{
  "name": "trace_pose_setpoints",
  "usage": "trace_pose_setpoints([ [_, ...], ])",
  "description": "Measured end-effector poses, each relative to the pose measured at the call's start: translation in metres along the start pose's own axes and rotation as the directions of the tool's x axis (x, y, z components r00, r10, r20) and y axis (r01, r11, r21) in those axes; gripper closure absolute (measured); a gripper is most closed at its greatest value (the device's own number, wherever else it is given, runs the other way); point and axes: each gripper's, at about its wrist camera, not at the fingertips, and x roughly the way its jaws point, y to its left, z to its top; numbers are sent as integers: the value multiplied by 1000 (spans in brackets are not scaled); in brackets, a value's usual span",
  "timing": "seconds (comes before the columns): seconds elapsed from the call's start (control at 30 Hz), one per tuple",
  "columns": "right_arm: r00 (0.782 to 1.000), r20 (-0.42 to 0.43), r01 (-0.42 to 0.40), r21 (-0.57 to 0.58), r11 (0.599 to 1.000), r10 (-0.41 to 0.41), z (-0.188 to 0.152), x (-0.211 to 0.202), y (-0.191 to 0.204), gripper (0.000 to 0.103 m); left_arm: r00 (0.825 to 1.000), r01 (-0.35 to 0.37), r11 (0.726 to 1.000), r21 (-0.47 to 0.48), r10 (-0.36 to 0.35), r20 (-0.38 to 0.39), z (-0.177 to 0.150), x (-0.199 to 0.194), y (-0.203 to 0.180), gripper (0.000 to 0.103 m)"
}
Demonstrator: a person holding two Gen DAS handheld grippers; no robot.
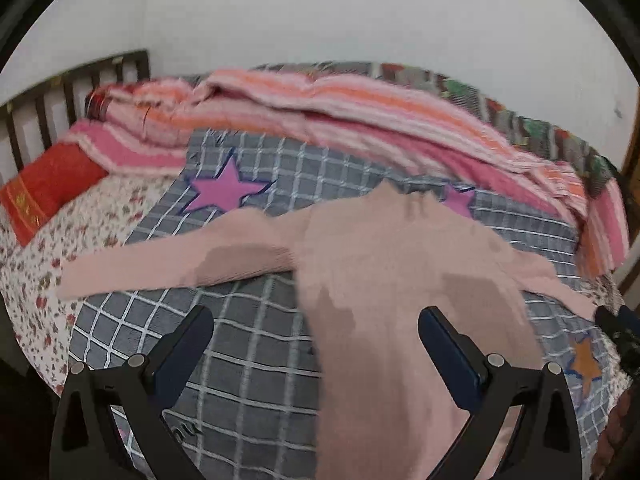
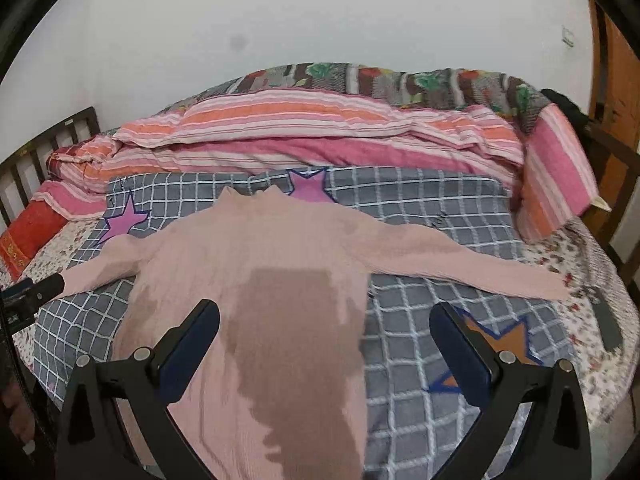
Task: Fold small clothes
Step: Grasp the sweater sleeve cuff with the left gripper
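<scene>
The left gripper [image 1: 316, 328] has its two black fingers with dark blue pads spread wide, holding nothing. Between them, low in the left wrist frame, lie the left edge of the pale pink ribbed long-sleeved top [image 1: 384, 280] and a strip of the grey fleece blanket with white grid lines and star patches [image 1: 240, 344]; whether the pads touch the fabric cannot be told. The right gripper [image 2: 324, 326] is likewise wide apart and empty, its fingers straddling the lower body of the top [image 2: 280, 264], which fills the centre of the right wrist frame.

The top lies flat and face-up on the blanket, collar toward the upper middle of each frame, sleeves spread out to either side. Darker brownish patches mark its front.

The left wrist view alone shows the whole of one sleeve, reaching to the left-middle of the frame onto the white floral bedsheet [image 1: 36, 280], and a full purple star patch above it. At its right edge a dark part of the other gripper shows. The right wrist view alone shows the opposite sleeve stretched to the right-middle of the frame, an orange star patch by the right finger, an orange wooden door [image 2: 616, 92] at upper right, and the tip of the left gripper at the left edge.

Both views show the rumpled pink and orange striped quilt [image 2: 320, 132] across the upper middle, a red pillow [image 1: 44, 196] and dark slatted headboard [image 1: 68, 96] at the left, and a white wall [image 2: 320, 20] above.
</scene>
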Motion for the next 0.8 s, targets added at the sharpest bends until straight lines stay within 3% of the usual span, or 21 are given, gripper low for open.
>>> trace_pose_setpoints([
  [0.23,999,-27,-37,-9,999,36,2,59,14,1,996,-62,983,-170,51,-67,-10,62,92,4],
  [0.3,997,-49,-57,-4,998,56,4,77,18,2,995,-86,960,-265,71,-68,-12,77,130,5],
  [0.37,996,-61,-65,-10,998,64,5,91,22,3,994,-106,922,-372,84,-75,-16,91,174,6],
  [0.4,996,-63,-63,-13,998,62,4,97,24,4,992,-118,911,-396,94,-80,-16,93,183,12],
  [0.5,996,-63,-63,-21,998,61,3,114,29,5,983,-182,833,-522,161,-86,-22,106,240,24],
  [0.57,995,-66,-71,-25,997,69,3,123,31,5,981,-189,805,-562,183,-67,-24,108,258,26],
  [0.6,995,-67,-70,-27,997,68,4,127,31,5,973,-210,768,-605,224,-53,-23,109,278,27],
  [0.67,996,-67,-63,-23,998,62,4,135,31,5,967,-224,745,-628,247,-52,-21,109,289,34],
  [0.73,995,-73,-63,-15,998,61,4,141,28,5,950,-280,726,-628,305,-71,-10,117,301,58],
  [0.77,995,-78,-62,-12,998,61,3,145,27,5,942,-302,733,-610,326,-76,-6,119,301,68],
  [0.8,995,-83,-59,-10,998,58,3,148,26,5,941,-308,743,-595,329,-76,-5,118,298,86],
])
